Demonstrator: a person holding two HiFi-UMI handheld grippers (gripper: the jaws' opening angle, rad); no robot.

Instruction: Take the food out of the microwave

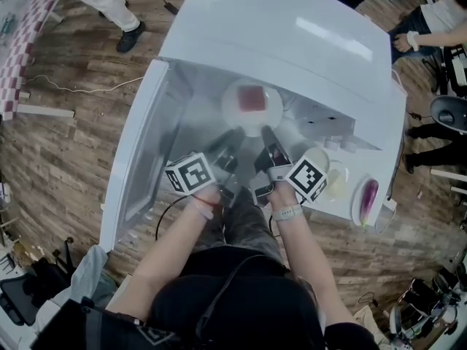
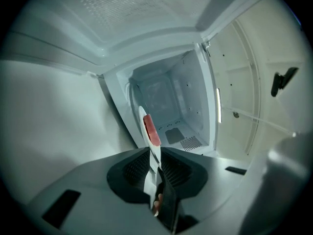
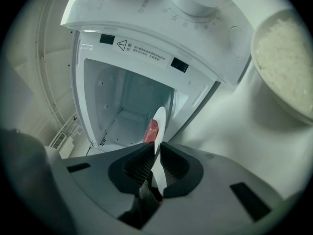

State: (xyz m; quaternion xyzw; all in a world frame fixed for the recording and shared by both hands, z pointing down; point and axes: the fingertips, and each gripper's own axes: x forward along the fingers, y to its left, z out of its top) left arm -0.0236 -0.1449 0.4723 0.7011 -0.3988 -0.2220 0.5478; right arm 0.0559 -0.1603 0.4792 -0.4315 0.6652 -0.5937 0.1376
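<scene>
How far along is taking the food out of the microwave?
Done: the microwave door stands open and the cavity floor is bare. In hand: the left gripper and right gripper both clamp the plate by its rim, red food on it, at the opening. Left: drawing it clear and setting it down.

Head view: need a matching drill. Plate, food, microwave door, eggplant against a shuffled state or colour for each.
Things:
1. plate
2. food
3. door
4. eggplant

States and colours:
A. purple
B. swung open
C. gripped at the rim by left tongs and right tongs
D. red

Pairs: 1-C, 2-D, 3-B, 4-A
</scene>
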